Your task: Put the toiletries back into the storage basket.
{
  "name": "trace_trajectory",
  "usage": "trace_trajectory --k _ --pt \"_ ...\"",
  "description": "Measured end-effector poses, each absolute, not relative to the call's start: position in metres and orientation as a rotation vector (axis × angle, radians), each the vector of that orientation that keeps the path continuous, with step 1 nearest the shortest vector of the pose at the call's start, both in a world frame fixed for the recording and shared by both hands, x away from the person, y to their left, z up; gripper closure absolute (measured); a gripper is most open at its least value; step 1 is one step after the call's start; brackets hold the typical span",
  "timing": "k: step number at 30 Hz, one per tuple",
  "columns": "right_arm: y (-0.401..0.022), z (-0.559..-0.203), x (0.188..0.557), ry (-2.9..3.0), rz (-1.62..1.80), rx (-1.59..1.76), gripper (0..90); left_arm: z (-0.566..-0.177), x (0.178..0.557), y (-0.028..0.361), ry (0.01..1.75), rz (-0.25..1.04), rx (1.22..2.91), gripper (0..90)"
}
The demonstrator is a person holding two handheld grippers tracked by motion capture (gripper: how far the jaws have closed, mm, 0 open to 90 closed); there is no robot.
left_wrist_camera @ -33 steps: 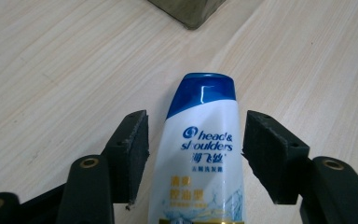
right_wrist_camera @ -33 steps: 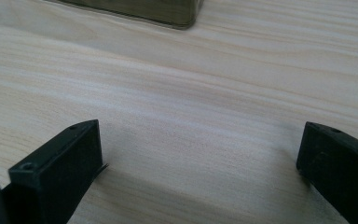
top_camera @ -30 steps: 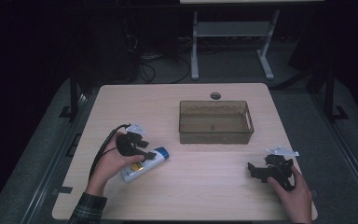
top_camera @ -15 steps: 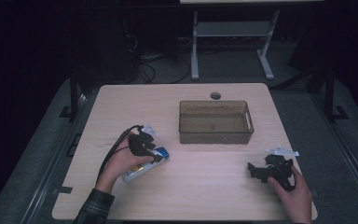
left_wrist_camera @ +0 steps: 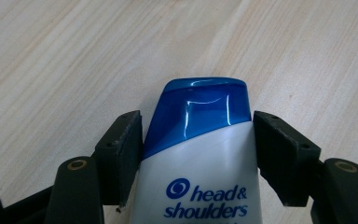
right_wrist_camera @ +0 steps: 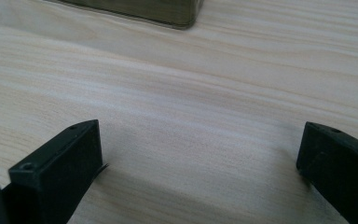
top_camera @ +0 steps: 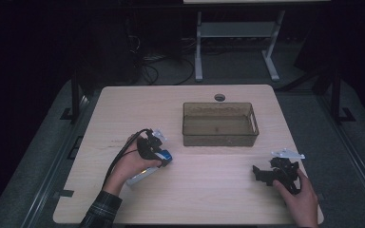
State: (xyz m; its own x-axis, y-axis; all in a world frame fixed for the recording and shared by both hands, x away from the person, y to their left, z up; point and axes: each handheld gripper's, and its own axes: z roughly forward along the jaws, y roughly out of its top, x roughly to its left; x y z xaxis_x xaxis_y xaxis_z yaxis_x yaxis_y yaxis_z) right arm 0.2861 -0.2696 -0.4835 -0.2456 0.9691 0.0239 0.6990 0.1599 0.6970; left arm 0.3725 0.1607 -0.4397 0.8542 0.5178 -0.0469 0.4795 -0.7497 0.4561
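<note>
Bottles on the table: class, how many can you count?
1. A shampoo bottle lies near the table's left side, between the left tool's jaws.

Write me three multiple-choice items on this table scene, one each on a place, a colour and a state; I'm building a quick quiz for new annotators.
1. Where does the shampoo bottle lie?
A. inside the bin
B. on the table, to the near left of the bin
C. beside the right gripper

2. What colour is the bottle's cap?
A. blue
B. red
C. green

3. How do the right gripper's jaws stand?
A. shut on the bottle
B. shut on nothing
C. wide apart over bare table

Answers:
1 B: the high view shows the bottle on the table, nearer and left of the translucent bin.
2 A: the left gripper view shows a blue cap on a white body.
3 C: the right gripper view shows only wood grain between the two jaws.
</note>
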Motion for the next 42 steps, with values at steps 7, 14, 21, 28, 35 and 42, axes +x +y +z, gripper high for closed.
trace_trajectory --k 7,14,21,28,35,42 --pt "-0.270 -0.484 0.286 2.012 0.839 1.582 0.0 -0.446 0.371 0.156 0.737 0.128 2.594 33.9" --pt "-0.270 -0.484 0.286 2.012 0.839 1.581 0.0 -0.445 0.371 0.156 0.735 0.128 2.593 35.4" --pt "-0.270 -0.484 0.286 2.012 0.839 1.582 0.0 -0.443 0.370 0.163 0.750 0.091 2.552 35.9" --pt "-0.270 -0.483 0.286 2.012 0.839 1.582 0.0 -0.428 0.366 0.173 0.746 0.094 2.468 36.1" --pt "-0.270 -0.484 0.286 2.012 0.839 1.582 0.0 -0.418 0.359 0.187 0.714 0.092 2.383 36.3" --pt "-0.270 -0.484 0.286 2.012 0.839 1.581 0.0 -0.407 0.353 0.201 0.692 0.105 2.327 36.4"
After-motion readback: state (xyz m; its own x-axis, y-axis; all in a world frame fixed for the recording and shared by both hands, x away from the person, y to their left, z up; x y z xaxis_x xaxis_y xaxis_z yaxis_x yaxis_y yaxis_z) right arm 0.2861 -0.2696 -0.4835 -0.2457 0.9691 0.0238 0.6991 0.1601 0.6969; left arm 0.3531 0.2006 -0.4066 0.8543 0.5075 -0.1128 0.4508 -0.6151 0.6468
